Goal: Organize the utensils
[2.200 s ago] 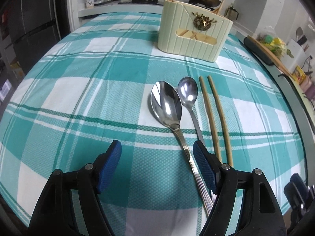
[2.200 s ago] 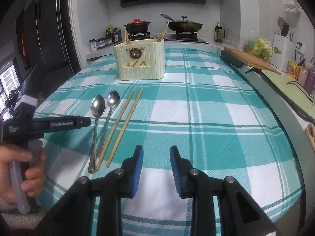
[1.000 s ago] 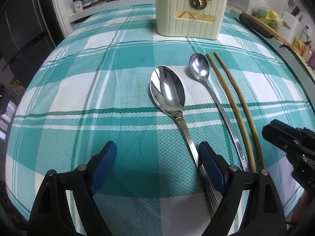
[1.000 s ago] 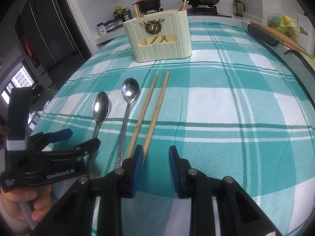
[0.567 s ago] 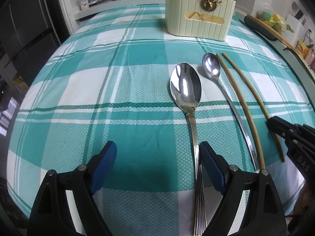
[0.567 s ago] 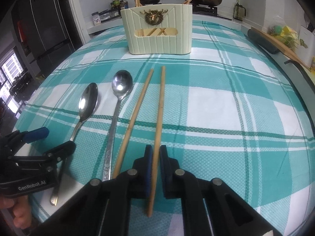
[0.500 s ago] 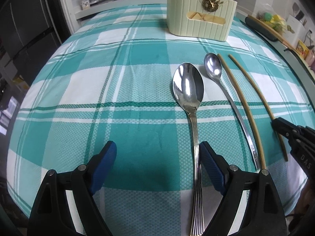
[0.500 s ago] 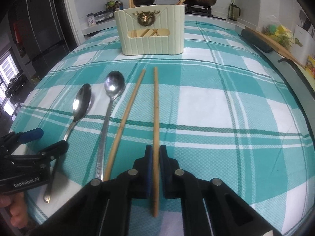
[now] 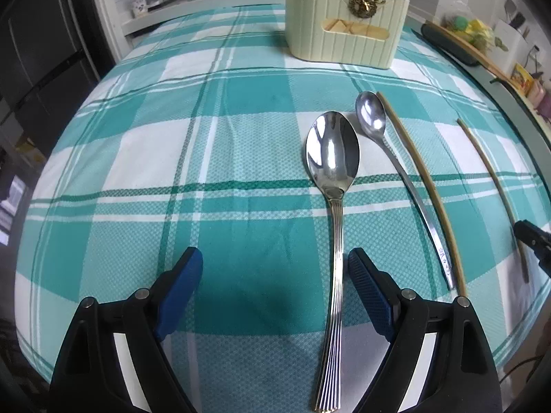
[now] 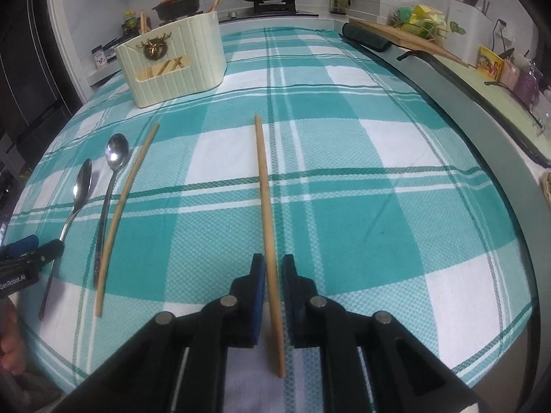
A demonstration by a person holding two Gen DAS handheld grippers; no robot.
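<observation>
Bamboo chopstick [image 10: 265, 206] pinched near its butt by right gripper [image 10: 273, 272], well right of second wooden chopstick [image 10: 125, 203]. Left gripper [image 9: 273, 272] gapes wide, empty, over ribbed-handle steel spoon [image 9: 333, 179]. Likely next: tilt tip-up, drop gently into far-left cream ribbed holder [image 10: 172, 62].

Left to right on tablecloth [image 9: 144, 158]: big spoon [image 9: 332, 186], small spoon [image 9: 396, 168], 2 chopsticks [image 10: 120, 199] [image 10: 267, 206]; holder [image 10: 172, 58] behind.
</observation>
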